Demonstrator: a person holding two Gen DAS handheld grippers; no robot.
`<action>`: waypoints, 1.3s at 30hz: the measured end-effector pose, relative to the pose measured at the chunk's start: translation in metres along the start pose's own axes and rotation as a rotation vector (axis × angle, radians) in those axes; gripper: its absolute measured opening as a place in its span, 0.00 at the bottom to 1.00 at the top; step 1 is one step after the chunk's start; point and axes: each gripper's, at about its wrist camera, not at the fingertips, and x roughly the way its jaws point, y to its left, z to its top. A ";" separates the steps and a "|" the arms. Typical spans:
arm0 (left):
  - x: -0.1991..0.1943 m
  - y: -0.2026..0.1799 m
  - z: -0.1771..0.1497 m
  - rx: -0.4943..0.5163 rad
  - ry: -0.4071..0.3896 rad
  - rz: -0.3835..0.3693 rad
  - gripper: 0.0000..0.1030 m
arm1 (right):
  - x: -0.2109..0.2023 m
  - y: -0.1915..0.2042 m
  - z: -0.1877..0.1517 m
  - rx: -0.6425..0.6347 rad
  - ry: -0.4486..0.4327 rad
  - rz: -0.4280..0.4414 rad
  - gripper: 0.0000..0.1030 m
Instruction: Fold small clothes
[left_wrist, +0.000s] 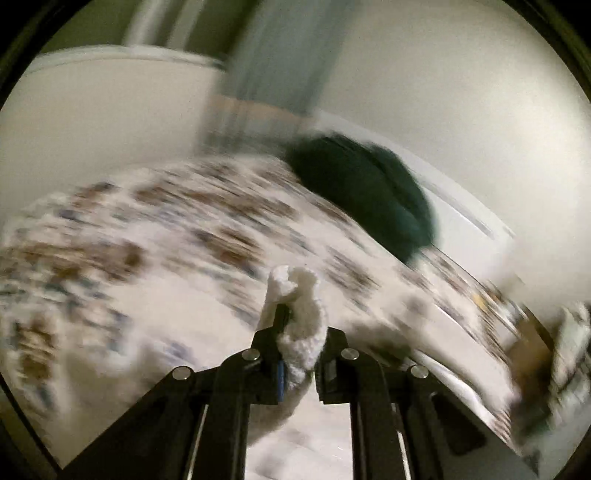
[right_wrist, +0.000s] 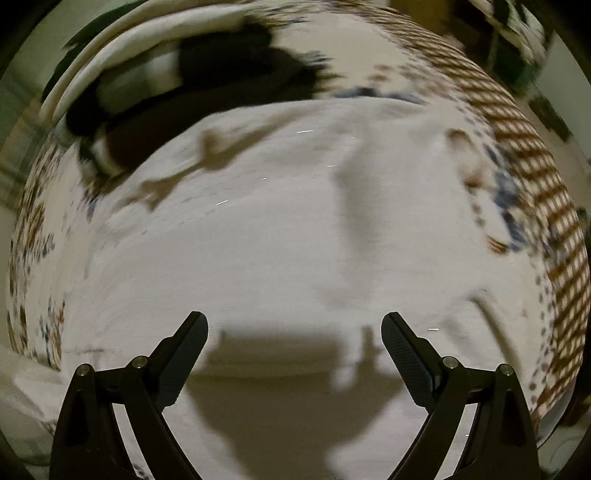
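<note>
White knitted cloth sits bunched between my left gripper jaws, which are clenched on it; a tuft of it sticks out past the tips and the rest hangs back below them. Everything beyond those jaws is smeared by motion: a patterned bedspread in brown and blue lies ahead and to the left, and a dark green lump, perhaps another garment, rests further ahead and to the right. I cannot make out more than that.

Over on my right gripper, the jaws stand wide apart and hold nothing. A broad white garment is spread on the bed directly ahead of and beneath them, with the gripper's shadow falling across its near part. Dark clothing lies further ahead to the left, and the bedspread's brown check border runs off to the right.

I judge this to be the start of a fold, with one edge lifted by the left side. Next, I think the right jaws need to come down onto a matching edge and pinch it, so both sides can carry the cloth over evenly.
</note>
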 end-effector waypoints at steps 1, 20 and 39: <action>0.011 -0.024 -0.012 0.025 0.040 -0.039 0.09 | -0.003 -0.014 0.002 0.026 -0.005 -0.001 0.94; 0.077 -0.223 -0.292 0.535 0.628 -0.257 0.86 | -0.030 -0.210 -0.003 0.291 -0.019 -0.007 0.94; 0.068 -0.006 -0.222 0.357 0.498 0.296 0.86 | 0.045 -0.065 0.061 0.170 0.102 0.178 0.19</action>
